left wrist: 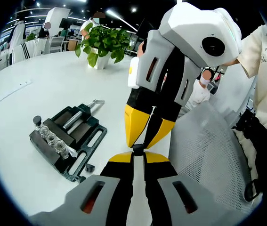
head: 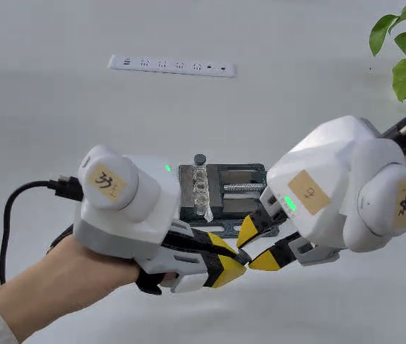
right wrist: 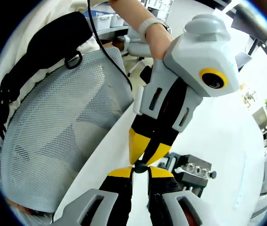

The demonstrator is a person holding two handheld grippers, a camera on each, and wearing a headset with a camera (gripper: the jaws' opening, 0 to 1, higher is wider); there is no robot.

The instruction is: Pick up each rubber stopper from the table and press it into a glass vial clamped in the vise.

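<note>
Your left tongs (head: pixel 238 268) and right tongs (head: pixel 250 258) meet tip to tip above the table's (head: pixel 59 107) near edge, both pinched shut on one small dark rubber stopper (left wrist: pixel 138 149). Behind them, mid-table, a dark metal vise (head: pixel 242 175) clamps a row of clear glass vials (head: pixel 201 189); the farthest is capped dark. A white power strip (head: pixel 171 66) lies near the far edge.

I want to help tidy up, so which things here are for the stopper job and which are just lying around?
For the job: left gripper, right gripper, the rubber stopper between their tips, glass vials, vise.

Just lying about: power strip, potted plant, mesh chair.
</note>
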